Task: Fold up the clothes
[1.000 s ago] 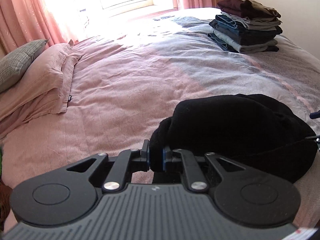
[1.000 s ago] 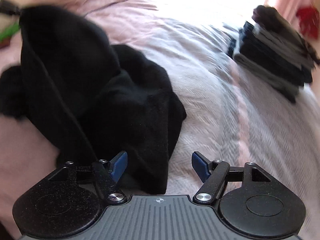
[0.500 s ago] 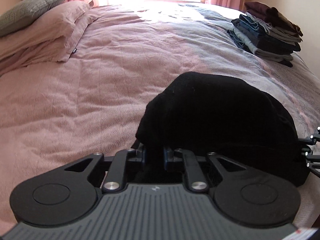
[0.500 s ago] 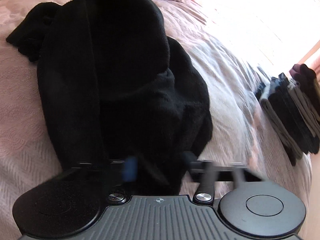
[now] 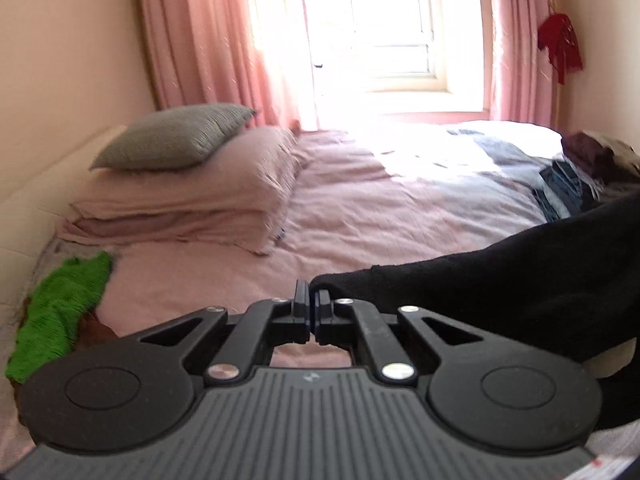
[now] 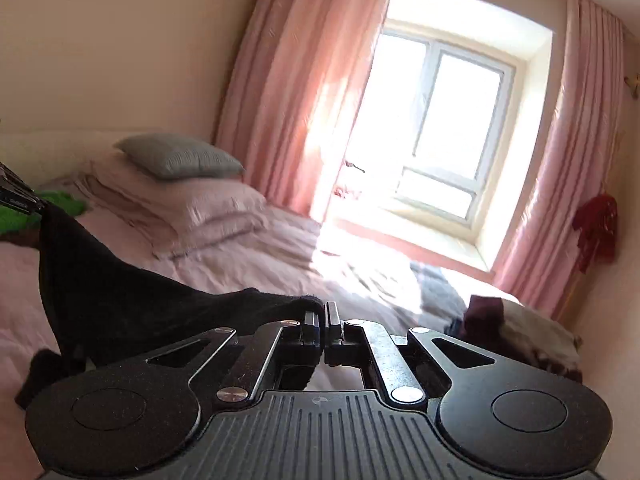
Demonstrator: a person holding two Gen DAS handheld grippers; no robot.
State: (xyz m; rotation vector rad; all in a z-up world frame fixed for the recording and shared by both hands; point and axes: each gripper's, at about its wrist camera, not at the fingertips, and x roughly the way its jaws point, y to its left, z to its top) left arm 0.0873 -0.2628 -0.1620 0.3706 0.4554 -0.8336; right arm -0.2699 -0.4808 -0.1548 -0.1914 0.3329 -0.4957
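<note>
Left tongs (image 5: 310, 300) are pinching closed on the black garment (image 5: 520, 280) edge, held level and raised. Right tongs (image 6: 323, 316) are also clamping shut on the same garment's other end, pointing toward the far side.

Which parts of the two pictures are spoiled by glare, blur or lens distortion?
Left wrist view: the window is blown out white, glare washes the bed below it, the wall edges bow. Right wrist view: the window is overexposed too, the curtain curves strongly, the folded pile is blurred.
</note>
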